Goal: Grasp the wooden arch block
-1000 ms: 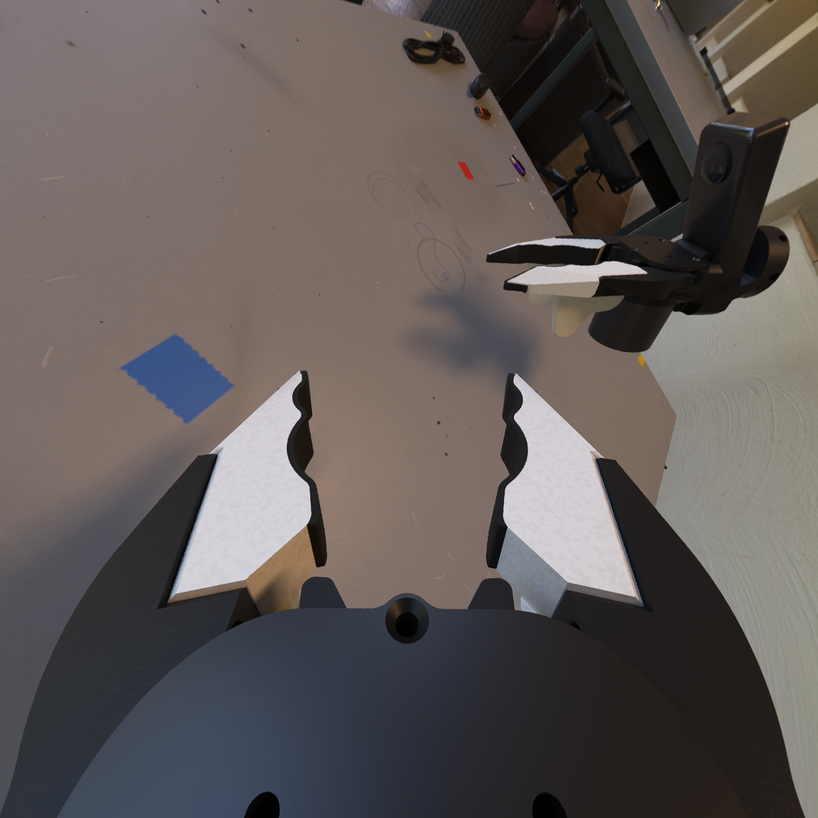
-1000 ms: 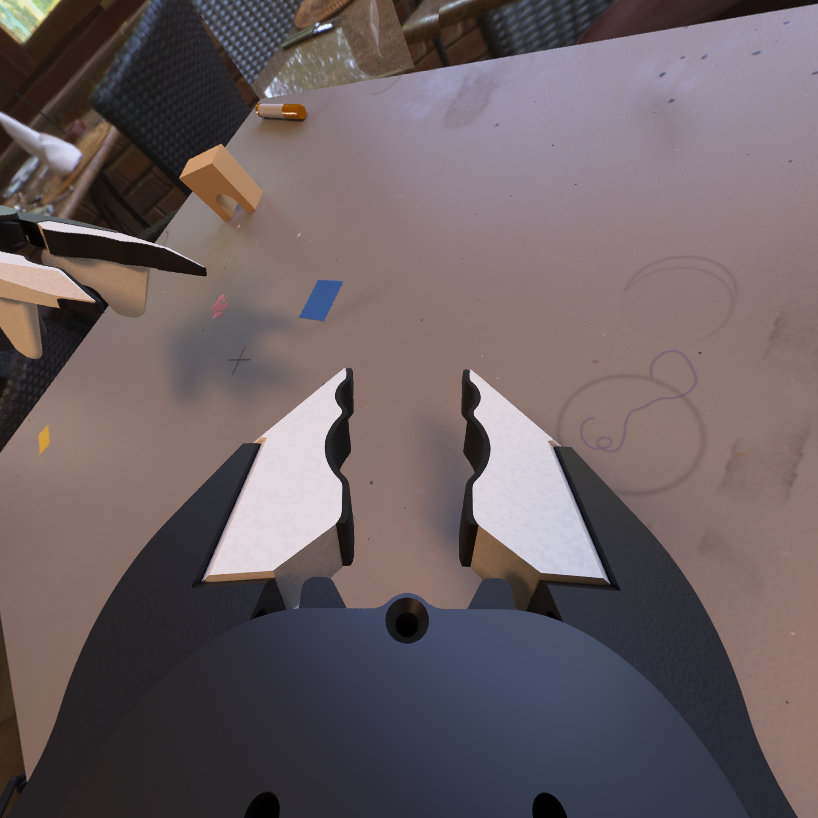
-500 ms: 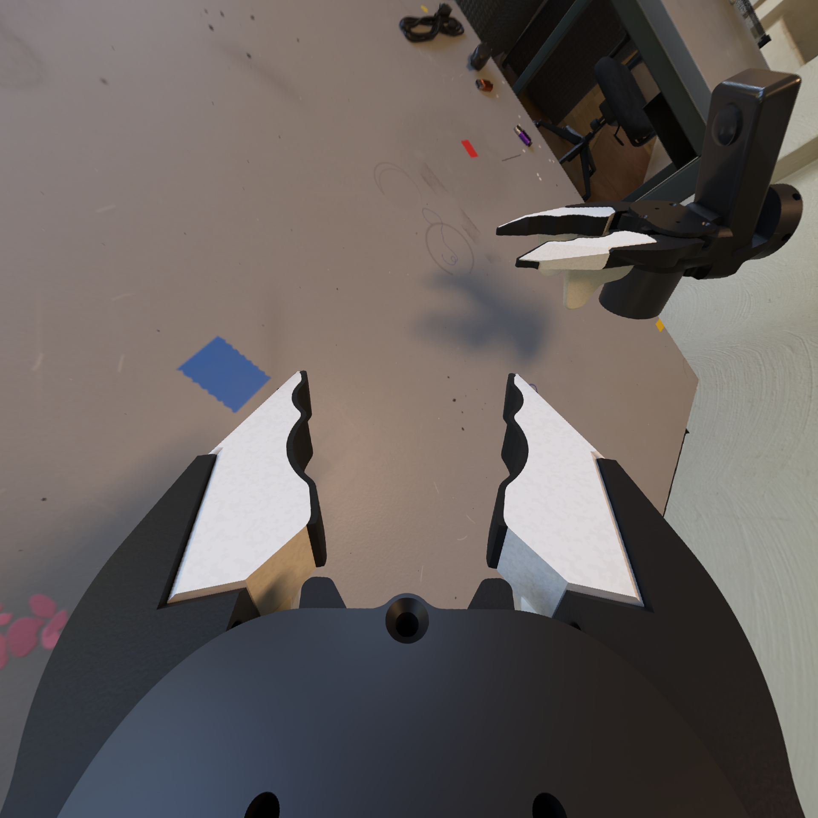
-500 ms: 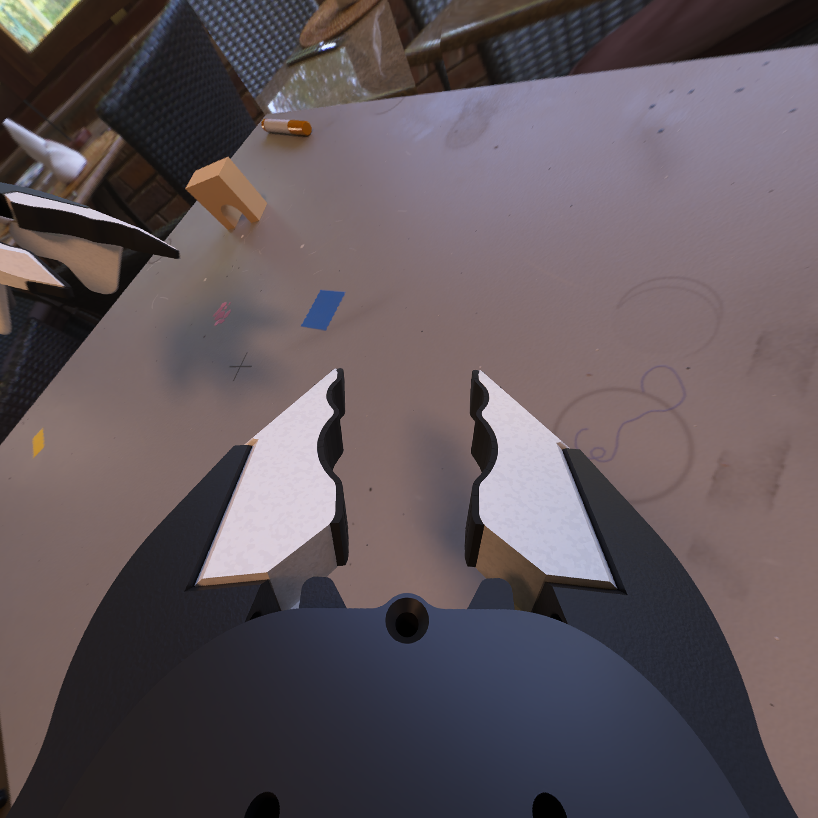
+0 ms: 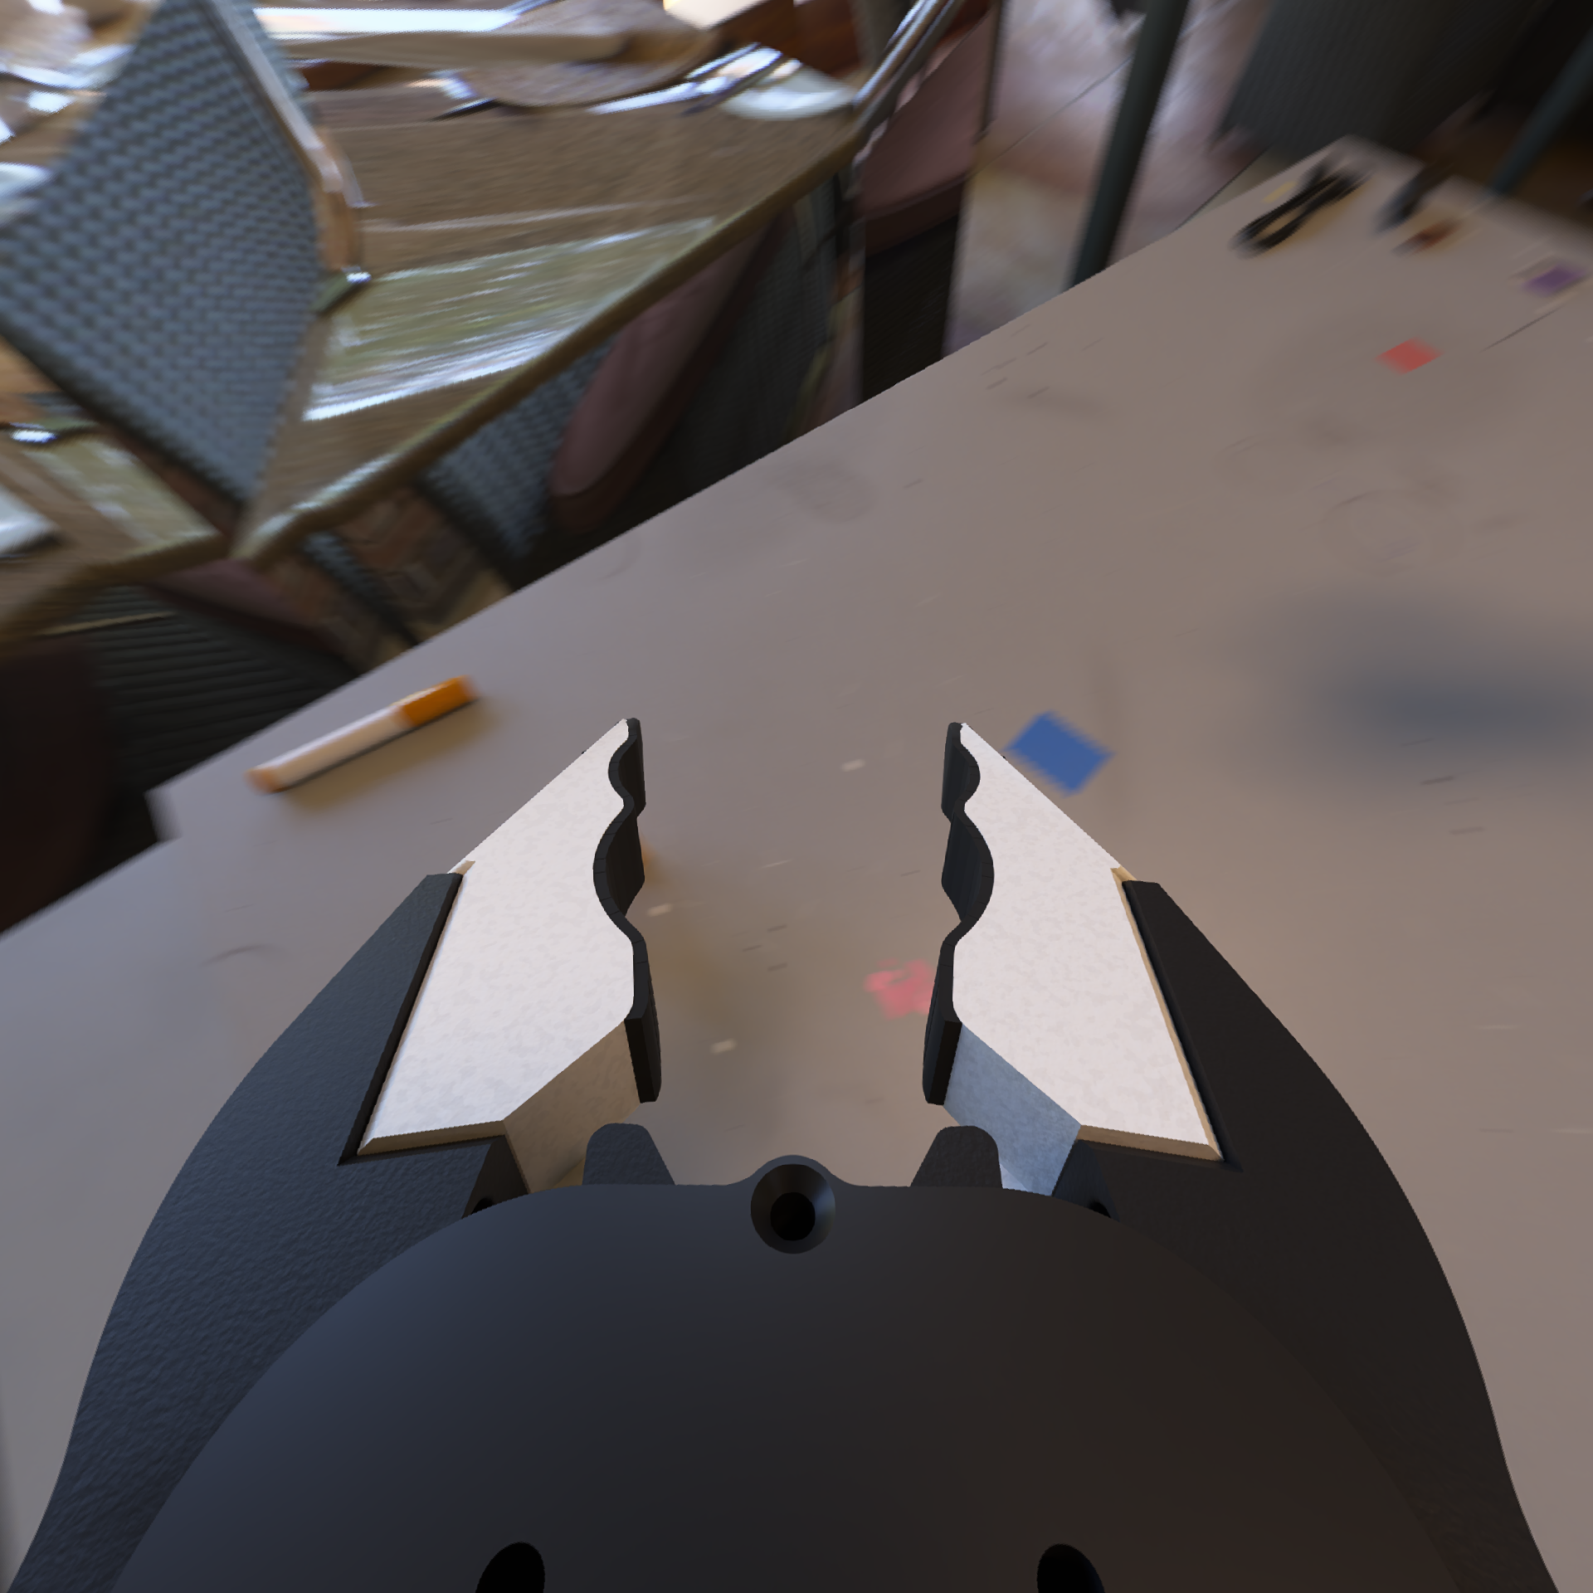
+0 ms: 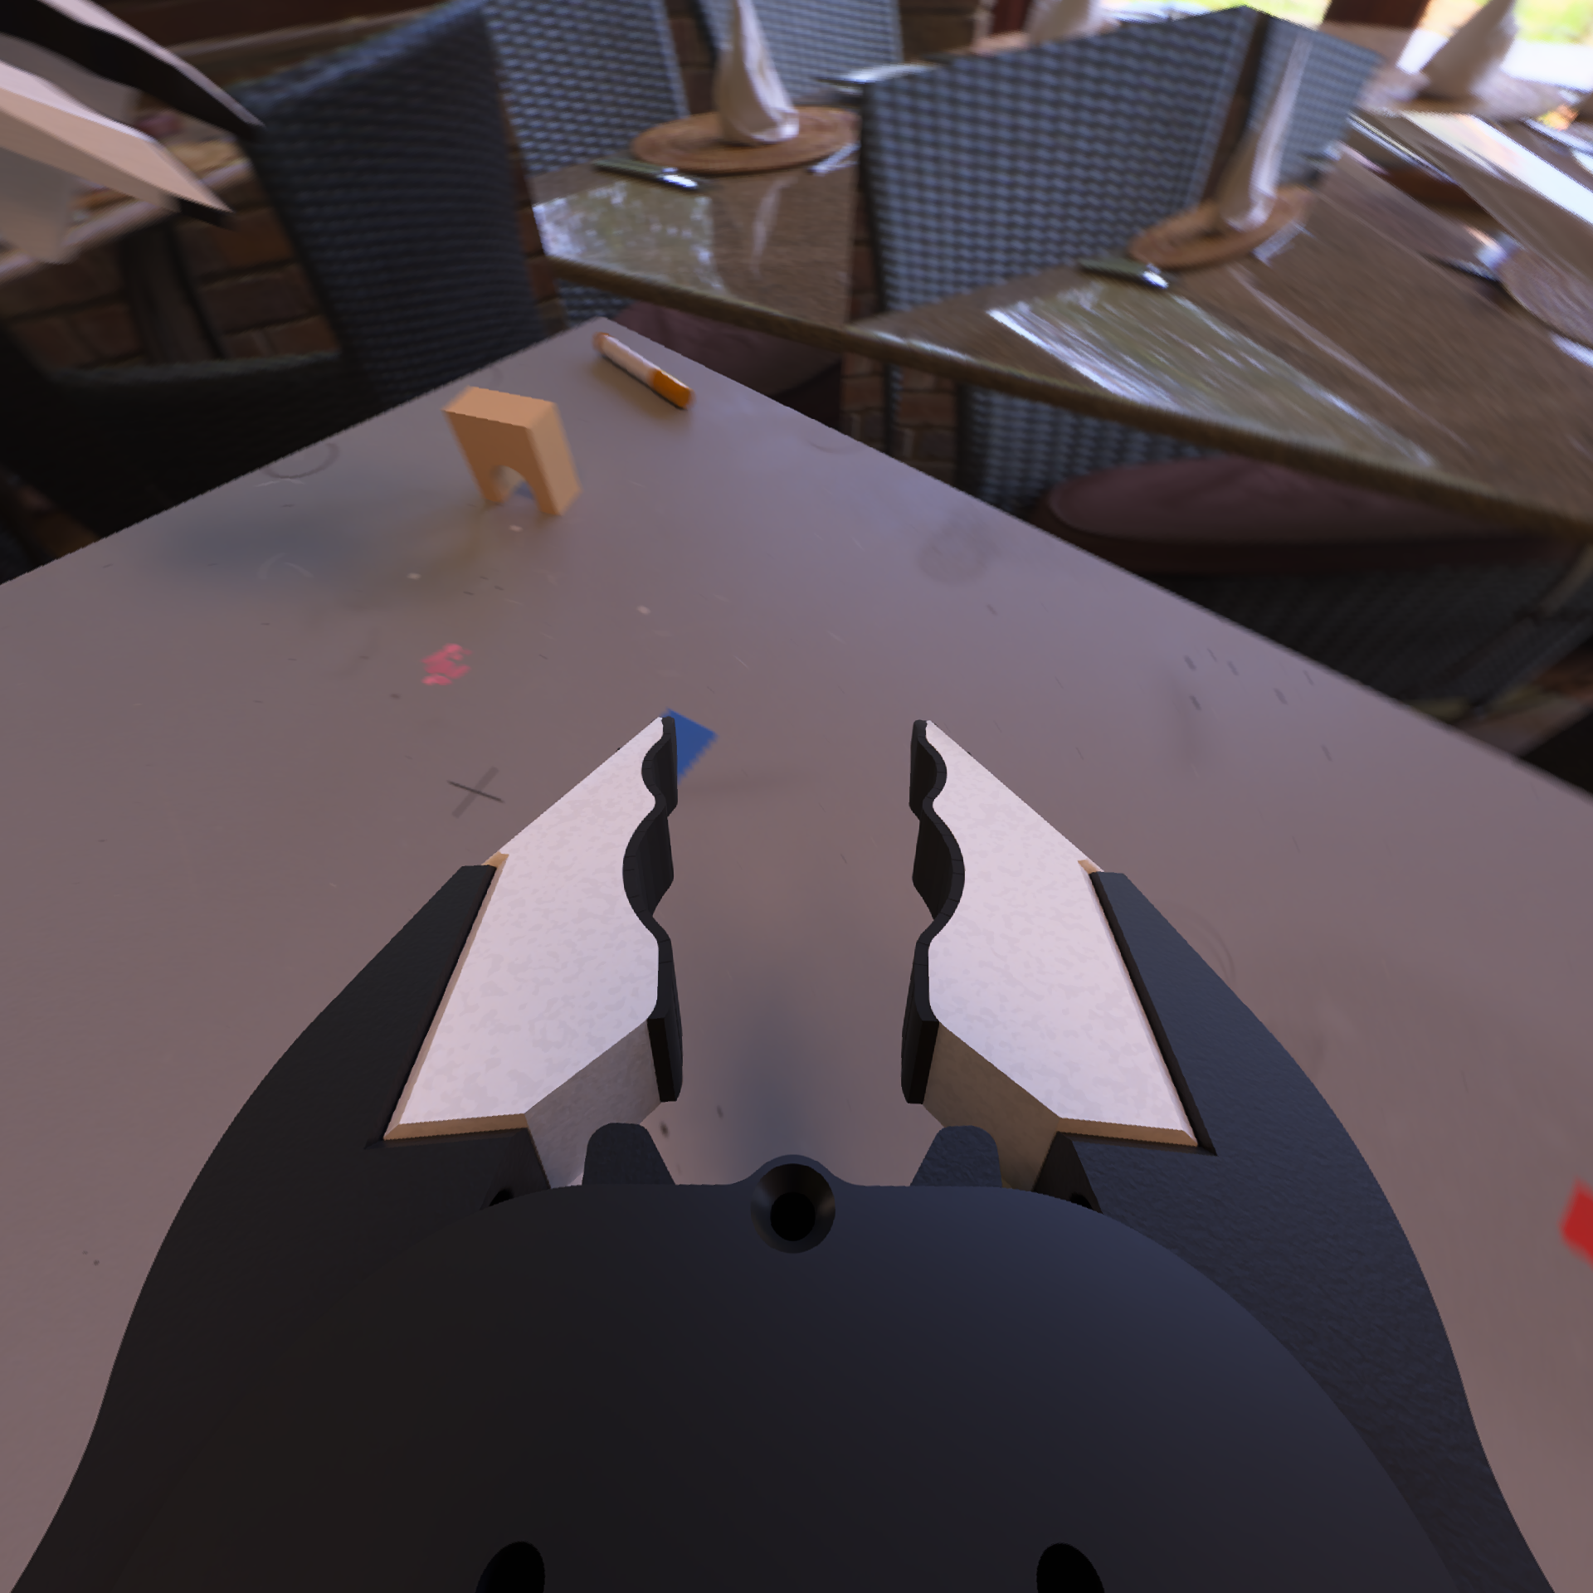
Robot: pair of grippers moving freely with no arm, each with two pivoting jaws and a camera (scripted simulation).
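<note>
The wooden arch block [image 6: 513, 452] stands upright on the grey table [image 6: 862, 603] near its far left corner, in the right wrist view. My right gripper [image 6: 791, 728] is open and empty, well short of the block and to its right. The left gripper's fingers [image 6: 86, 146] show at the top left of that view, above and left of the block. In the left wrist view my left gripper [image 5: 791, 733] is open and empty above the table [image 5: 1121, 560]. Only a small tan sliver shows beside its left finger; the block is otherwise hidden.
A white marker with an orange cap [image 6: 642, 371] lies near the table's far edge, beyond the block; it also shows in the left wrist view [image 5: 362, 733]. Flat blue [image 6: 690, 741], pink [image 6: 446, 664] and red [image 6: 1582, 1224] marks are on the table. Wicker chairs [image 6: 388, 172] stand beyond it.
The left wrist view has swung left and tilted up: the marker and far table edge now show and the right gripper has left it. The right gripper opened wider and turned toward the block.
</note>
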